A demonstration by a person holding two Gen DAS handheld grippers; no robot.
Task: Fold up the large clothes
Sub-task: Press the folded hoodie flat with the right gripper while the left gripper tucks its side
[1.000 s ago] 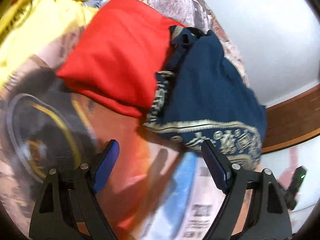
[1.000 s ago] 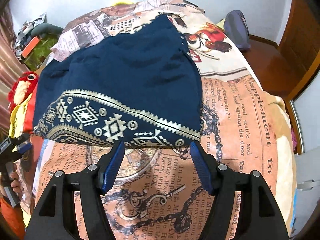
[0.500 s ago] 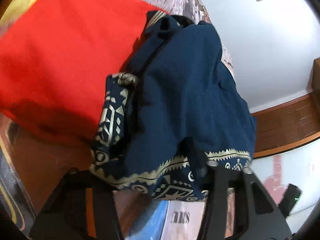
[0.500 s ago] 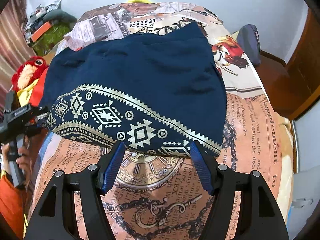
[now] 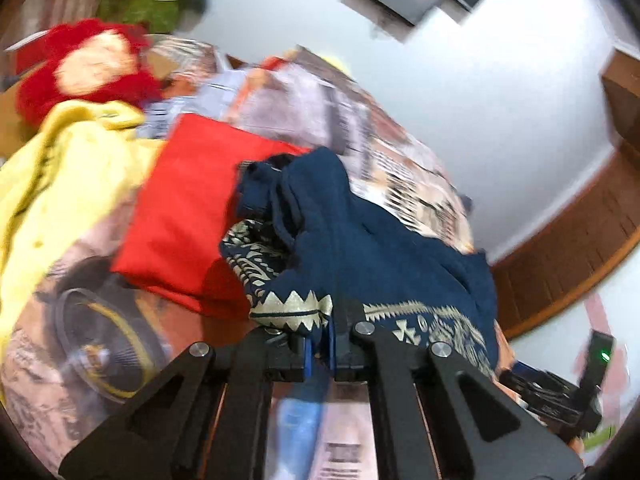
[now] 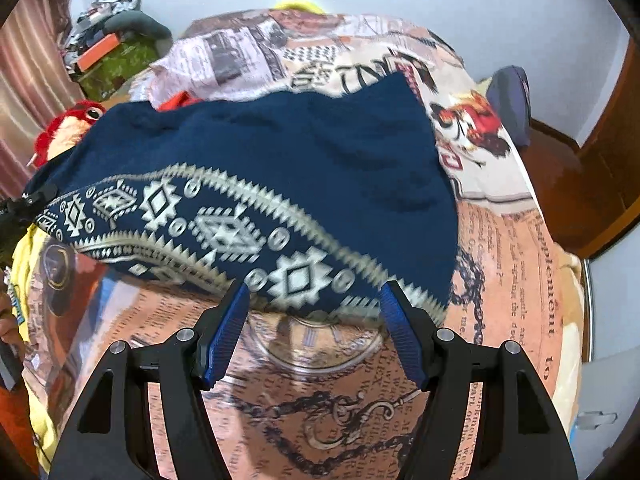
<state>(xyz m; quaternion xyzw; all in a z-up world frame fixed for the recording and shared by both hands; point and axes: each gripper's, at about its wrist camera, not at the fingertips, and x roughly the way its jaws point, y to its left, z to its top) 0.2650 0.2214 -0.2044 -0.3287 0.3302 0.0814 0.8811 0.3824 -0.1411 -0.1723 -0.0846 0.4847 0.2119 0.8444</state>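
A navy garment (image 6: 280,168) with a gold patterned hem lies on the printed bedspread (image 6: 520,264); it also shows in the left wrist view (image 5: 380,248). My left gripper (image 5: 319,350) is shut on the garment's patterned hem corner at its left end and lifts it a little. My right gripper (image 6: 314,320) is open, its blue pads either side of the hem's right part, just short of the cloth.
A folded red garment (image 5: 188,216) lies beside the navy one, with a yellow garment (image 5: 52,184) and a red plush toy (image 5: 80,68) beyond. A dark pillow (image 6: 510,100) sits at the bed's far right. Wooden floor lies to the right.
My left gripper moved in and closed on the hem corner, lifting it. My right gripper moved closer to the hem and stays open.
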